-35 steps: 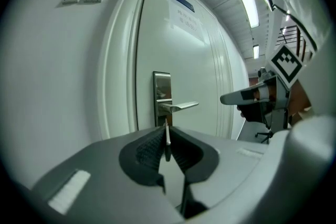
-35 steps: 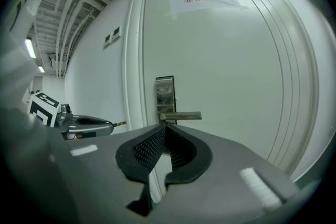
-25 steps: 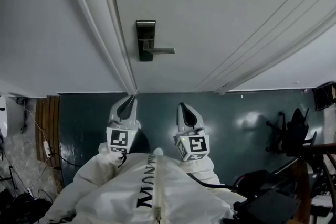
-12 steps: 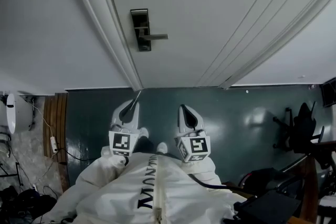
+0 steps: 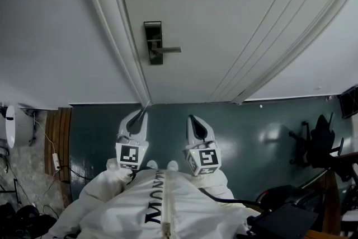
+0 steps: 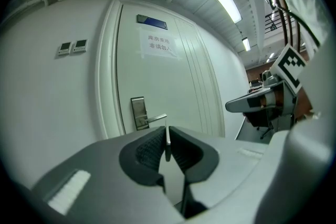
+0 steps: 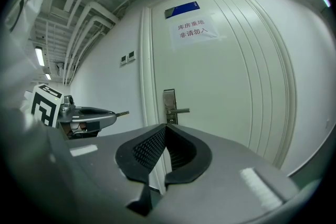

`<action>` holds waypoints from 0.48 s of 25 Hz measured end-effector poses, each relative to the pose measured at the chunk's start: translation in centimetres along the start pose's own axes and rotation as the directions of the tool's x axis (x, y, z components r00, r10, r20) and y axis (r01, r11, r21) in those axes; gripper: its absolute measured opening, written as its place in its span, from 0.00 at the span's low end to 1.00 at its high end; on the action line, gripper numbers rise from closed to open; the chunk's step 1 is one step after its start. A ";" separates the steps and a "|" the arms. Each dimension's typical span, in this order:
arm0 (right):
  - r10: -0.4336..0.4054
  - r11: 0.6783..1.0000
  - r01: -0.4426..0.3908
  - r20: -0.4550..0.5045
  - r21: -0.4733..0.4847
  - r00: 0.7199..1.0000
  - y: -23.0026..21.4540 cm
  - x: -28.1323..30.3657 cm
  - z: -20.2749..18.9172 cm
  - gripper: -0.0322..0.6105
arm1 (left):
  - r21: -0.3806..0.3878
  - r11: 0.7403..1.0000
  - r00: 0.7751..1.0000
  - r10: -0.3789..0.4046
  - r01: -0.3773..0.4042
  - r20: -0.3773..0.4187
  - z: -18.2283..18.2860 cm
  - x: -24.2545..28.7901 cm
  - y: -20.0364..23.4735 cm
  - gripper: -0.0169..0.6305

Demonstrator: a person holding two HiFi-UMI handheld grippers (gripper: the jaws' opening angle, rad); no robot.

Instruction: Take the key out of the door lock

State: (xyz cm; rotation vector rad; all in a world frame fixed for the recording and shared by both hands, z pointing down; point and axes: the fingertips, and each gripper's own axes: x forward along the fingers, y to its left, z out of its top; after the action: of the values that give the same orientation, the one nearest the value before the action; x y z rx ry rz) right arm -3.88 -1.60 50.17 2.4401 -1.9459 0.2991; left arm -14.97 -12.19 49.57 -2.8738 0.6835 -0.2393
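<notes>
The left gripper view shows the left gripper point(image 6: 167, 131) with its jaws pinched narrowly on a thin metal key point(image 6: 167, 140). The key stands upright between the ribbed pads, and its tip pokes out past them. The key is well apart from the door lock point(image 6: 138, 112), a dark metal plate with a lever handle point(image 6: 155, 119) at the left edge of a white door point(image 6: 173, 86). In the right gripper view, the right gripper point(image 7: 165, 126) has its jaws together with nothing between them. The other tool is seen off to its left, with the key sticking out from its tip. In the head view, both tools are held low in front of a person in a white suit point(image 5: 162, 204). They hang above a dark green floor point(image 5: 257, 126), near the foot of the door.
</notes>
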 end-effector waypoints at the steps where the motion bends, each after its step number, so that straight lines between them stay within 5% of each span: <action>1: 0.000 1.000 0.000 0.000 0.002 1.000 0.2 0.2 0.0 0.05 | -0.004 1.000 1.000 0.002 -0.002 0.000 -0.1 -0.2 0.2 0.06; 12: 0.023 1.000 -0.023 -0.008 -0.007 1.000 2.2 1.3 0.1 0.05 | -0.019 0.999 1.000 0.026 -0.026 -0.011 -1.0 -1.6 1.9 0.06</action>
State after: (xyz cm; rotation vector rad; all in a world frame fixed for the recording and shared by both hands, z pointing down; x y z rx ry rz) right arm -5.70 -3.42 50.00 2.4094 -1.9698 0.3015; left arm -17.41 -13.25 50.01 -2.8817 0.7287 -0.2456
